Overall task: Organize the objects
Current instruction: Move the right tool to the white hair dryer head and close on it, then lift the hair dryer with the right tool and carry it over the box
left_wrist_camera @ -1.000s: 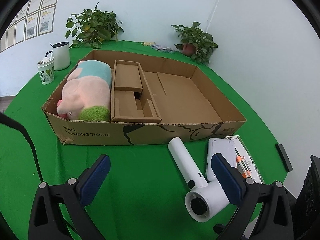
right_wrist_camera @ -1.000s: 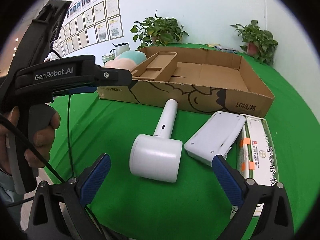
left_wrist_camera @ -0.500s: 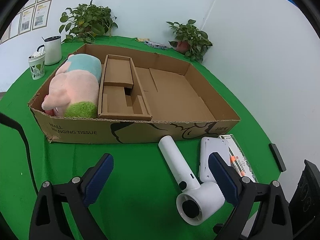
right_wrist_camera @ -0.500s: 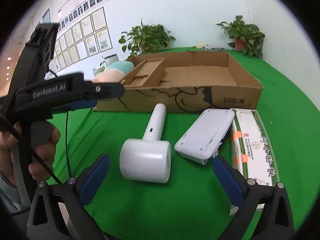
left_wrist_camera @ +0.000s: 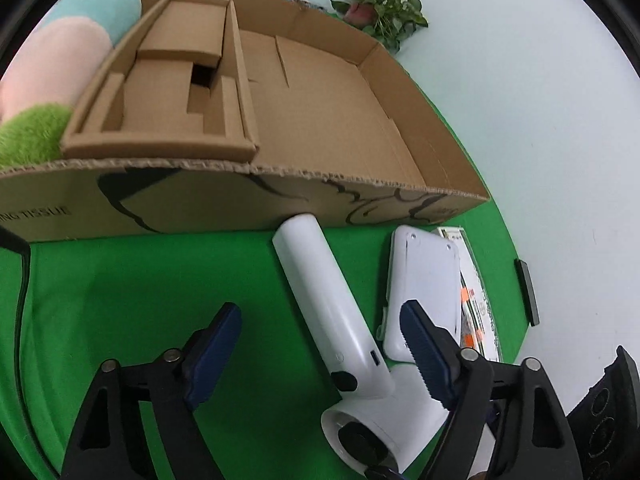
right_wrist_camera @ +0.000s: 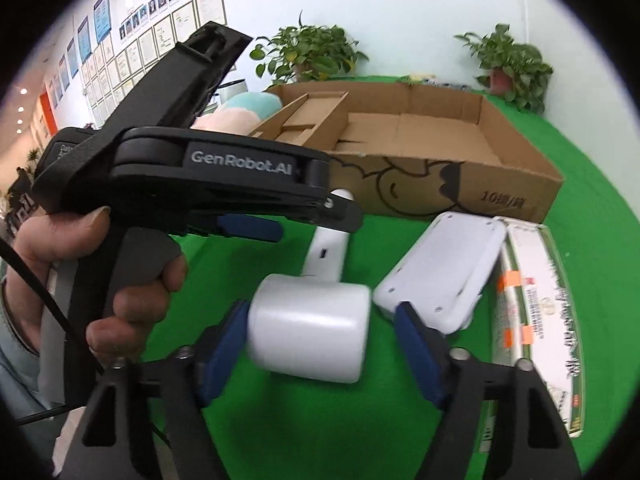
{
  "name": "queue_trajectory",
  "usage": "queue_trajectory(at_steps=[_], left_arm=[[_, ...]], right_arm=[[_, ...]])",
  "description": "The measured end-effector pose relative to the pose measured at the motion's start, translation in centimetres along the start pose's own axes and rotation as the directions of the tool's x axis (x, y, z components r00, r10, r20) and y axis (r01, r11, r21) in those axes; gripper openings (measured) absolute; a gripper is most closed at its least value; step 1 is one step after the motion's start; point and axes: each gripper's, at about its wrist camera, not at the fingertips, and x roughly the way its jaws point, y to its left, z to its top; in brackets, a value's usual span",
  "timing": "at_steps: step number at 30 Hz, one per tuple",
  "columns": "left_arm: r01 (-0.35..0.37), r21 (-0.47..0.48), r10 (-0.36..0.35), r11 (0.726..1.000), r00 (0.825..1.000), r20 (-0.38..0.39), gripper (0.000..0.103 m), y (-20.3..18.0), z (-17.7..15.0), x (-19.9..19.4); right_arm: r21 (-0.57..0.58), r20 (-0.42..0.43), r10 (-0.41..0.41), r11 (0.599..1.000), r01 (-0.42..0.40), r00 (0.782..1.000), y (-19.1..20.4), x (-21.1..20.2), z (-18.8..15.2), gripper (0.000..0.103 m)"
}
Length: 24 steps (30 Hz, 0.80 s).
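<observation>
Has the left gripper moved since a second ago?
Yes. The left gripper has dropped toward the white hair dryer, and the cardboard box looms larger and higher in its view. Its jaws have just been closing, straddling the handle without touching.

A white hair dryer (left_wrist_camera: 336, 312) and white case (left_wrist_camera: 424, 280) lie on a bright green tablecloth (left_wrist_camera: 120, 288); the brown cardboard box (left_wrist_camera: 320, 120) bears black line drawings; pink-and-teal plush (left_wrist_camera: 52, 60).

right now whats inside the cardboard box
Inside the cardboard box: a plush toy at the left end, a cardboard insert beside it, and bare floor on the right. Whatever lies under the toy and insert is covered.
</observation>
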Motion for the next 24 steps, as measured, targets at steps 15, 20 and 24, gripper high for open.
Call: queue_trajectory(at_steps=[15, 20, 24], left_arm=[[0.008, 0.008, -0.007, 1.000, 0.998, -0.069, 0.053, -0.6, -2.9, -0.8], [-0.025, 0.021, 0.027, 0.999, 0.996, -0.088, 0.037, -0.7, -2.6, -0.4], [-0.056, 0.065, 0.061, 0.996, 0.995, -0.075, 0.035, -2.1, -2.5, -0.5]], right_arm=[[0.005, -0.082, 0.009, 1.000, -0.009, 0.997, 2.5, -1.0, -1.6, 0.060], [0.005, -0.088, -0.028, 1.000, 0.029, 0.996, 2.8, -0.7, -1.6, 0.060], [0.018, -0.077, -0.049, 0.999, 0.050, 0.996, 3.1, -0.9, -1.7, 0.060]])
